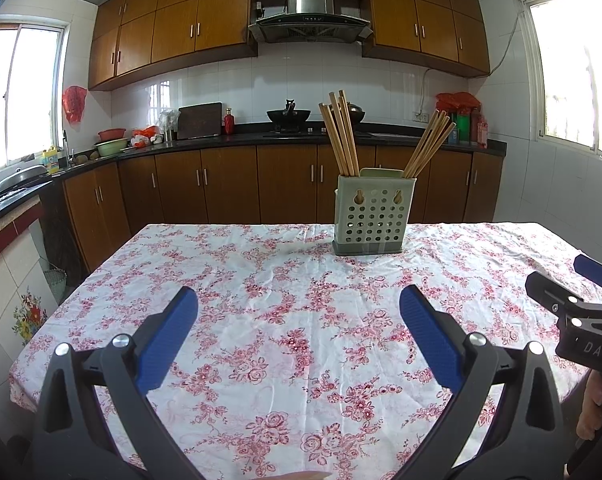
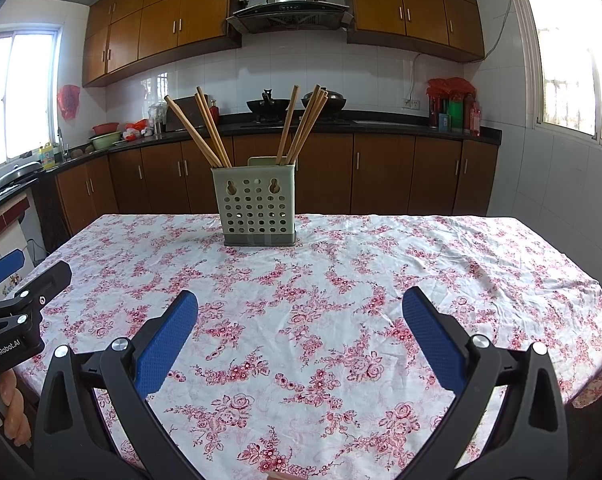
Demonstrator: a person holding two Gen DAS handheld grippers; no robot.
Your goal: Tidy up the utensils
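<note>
A: Where are the chopsticks [image 2: 261, 128] sitting?

B: They are standing in two bunches inside the perforated holder [image 2: 257, 210] at the far side of the desk [image 2: 461, 280], one bunch leaning left, the other leaning right. Their long axes are running upward and splaying apart at the tops.

A: And the hand-held grippers?

B: The left hand-held gripper [image 1: 299, 308] is hovering over the flowered cloth with its jaws spread wide, holding nothing. The right hand-held gripper [image 2: 300, 308] is doing the same: wide and empty.

A: Which one is lying nearer to the holder?

B: Neither is clearly nearer. The holder is lying ahead and to the right of the left one, and ahead and a little to the left of the right one, so it is sitting roughly between them, well apart from both.

A: So the coming reach?

B: Probably forward and upward to the chopstick tops, closing across a shaft rather than along it.
</note>
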